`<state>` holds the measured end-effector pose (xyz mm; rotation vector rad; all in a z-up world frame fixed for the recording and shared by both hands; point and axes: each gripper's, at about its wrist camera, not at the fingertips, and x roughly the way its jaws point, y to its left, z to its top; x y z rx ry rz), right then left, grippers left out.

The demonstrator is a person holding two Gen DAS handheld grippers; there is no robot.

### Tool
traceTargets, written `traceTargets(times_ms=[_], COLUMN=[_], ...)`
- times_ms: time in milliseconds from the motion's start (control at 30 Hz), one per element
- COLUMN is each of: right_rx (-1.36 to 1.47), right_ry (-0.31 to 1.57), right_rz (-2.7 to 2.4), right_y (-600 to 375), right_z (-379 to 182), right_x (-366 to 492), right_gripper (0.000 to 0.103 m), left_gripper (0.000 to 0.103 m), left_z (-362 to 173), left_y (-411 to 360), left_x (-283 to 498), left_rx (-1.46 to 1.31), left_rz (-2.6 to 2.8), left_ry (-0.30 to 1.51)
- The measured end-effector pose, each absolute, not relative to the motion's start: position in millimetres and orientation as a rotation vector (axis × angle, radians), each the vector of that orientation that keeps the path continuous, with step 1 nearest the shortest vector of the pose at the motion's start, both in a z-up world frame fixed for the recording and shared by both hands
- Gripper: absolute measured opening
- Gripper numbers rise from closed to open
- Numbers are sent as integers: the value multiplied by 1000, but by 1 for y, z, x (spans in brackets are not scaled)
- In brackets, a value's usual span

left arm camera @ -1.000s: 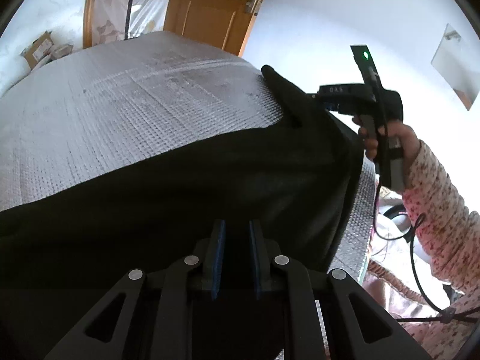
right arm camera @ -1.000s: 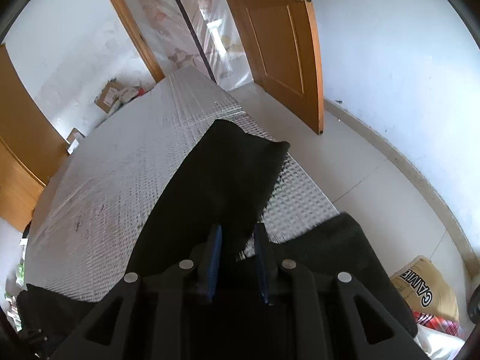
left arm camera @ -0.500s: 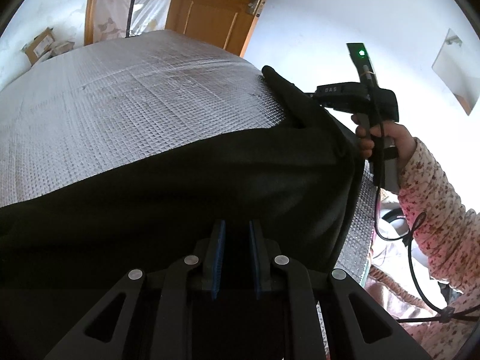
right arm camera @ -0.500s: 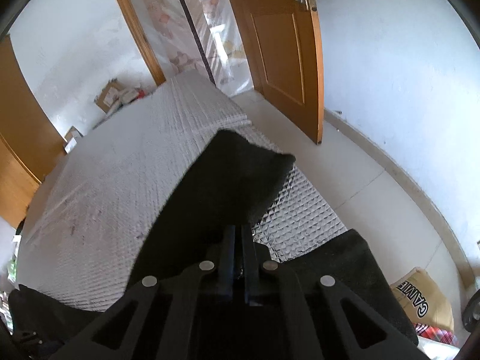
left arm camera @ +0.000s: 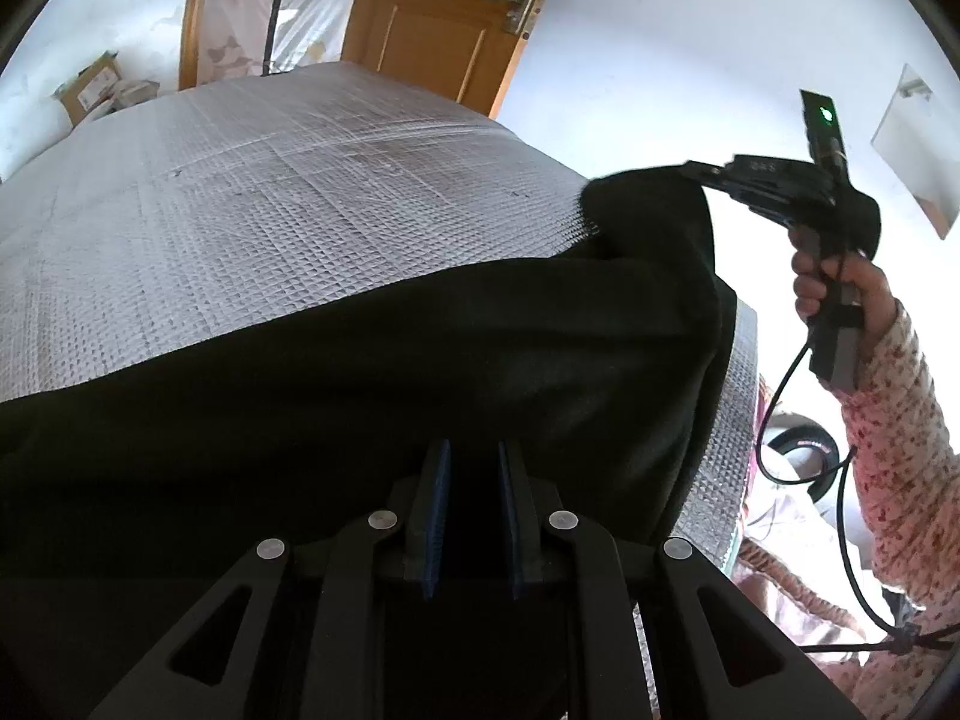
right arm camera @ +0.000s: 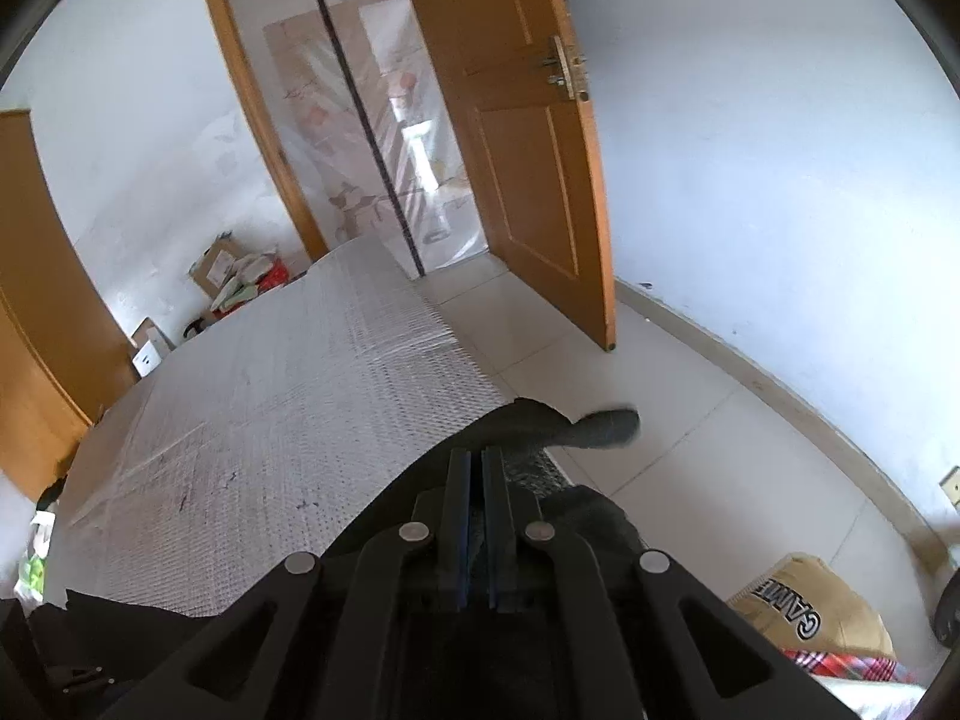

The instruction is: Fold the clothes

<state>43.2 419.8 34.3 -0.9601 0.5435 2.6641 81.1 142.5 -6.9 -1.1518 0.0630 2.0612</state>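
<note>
right gripper (right arm camera: pixel 474 468) raised, clamping black garment (left arm camera: pixel 420 372)

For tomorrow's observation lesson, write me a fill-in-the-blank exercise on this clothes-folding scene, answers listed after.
1. The garment lying on the bed is ____ in colour.
2. The right gripper is ____ on a corner of the garment.
3. The door behind the bed stands ____.
4. The sleeve of the person's right arm is pink with a ____ pattern.

Answers: black; shut; open; floral
</note>
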Motion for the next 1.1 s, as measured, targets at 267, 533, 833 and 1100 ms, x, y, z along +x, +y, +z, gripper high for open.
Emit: traceTargets(times_ms=[267,533,833,1100], right_rx=[-894,-937,-916,-813], right_ry=[616,729,775,717], right_rz=[2587,2471,2436,2556], right_y=[444,466,469,467], right_z=[26,-13,-29,22], right_x=[86,107,121,112], right_gripper=[4,3,3,3], left_gripper=[16,16,16,18], left_z=[-8,-9,-9,-2], left_y=[139,134,137,145], left_x=[78,76,76,82], left_rx=[-1158,-1172,-1178,-1165], left_rz=[2060,2055,2056,2049], left_ry=[41,5,11,63])
